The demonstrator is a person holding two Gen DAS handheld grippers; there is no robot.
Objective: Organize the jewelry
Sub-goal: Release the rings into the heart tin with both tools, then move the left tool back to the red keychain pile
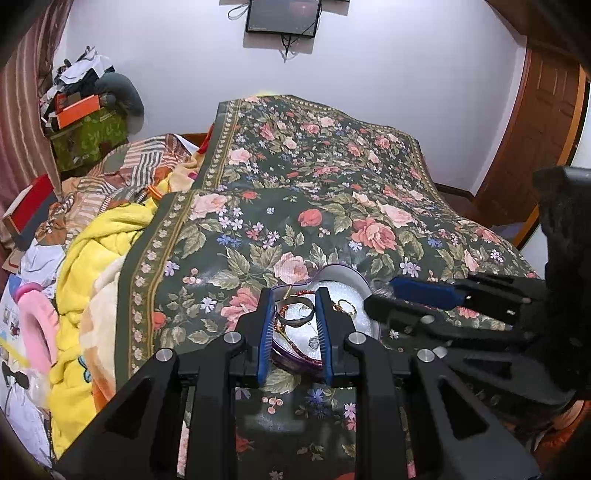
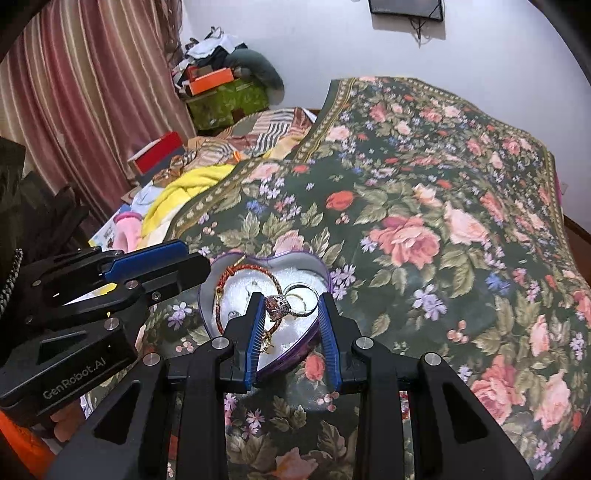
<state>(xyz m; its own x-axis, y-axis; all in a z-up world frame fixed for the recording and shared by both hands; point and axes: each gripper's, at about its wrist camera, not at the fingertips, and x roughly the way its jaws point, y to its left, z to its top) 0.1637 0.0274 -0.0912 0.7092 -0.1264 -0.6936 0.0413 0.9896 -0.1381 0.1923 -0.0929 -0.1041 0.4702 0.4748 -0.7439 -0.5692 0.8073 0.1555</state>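
You see a dark green bedspread (image 2: 424, 206) patterned with pink roses, a purple-rimmed heart box (image 2: 322, 275) lined white, blue gripper pads (image 2: 255, 339), a yellow blanket (image 1: 99, 254)

One heart-shaped tin (image 2: 325, 275), one red cord necklace (image 2: 236, 271), two grippers, one wall screen (image 1: 282, 16)

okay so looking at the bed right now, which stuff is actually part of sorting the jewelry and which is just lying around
Part of the job:
- heart-shaped tin
- red beaded bracelet
- ring with a pink stone
- silver band ring
- left gripper and right gripper, both empty above the tin

Just lying about:
- floral bedspread
- yellow blanket
- orange box
- wall screen
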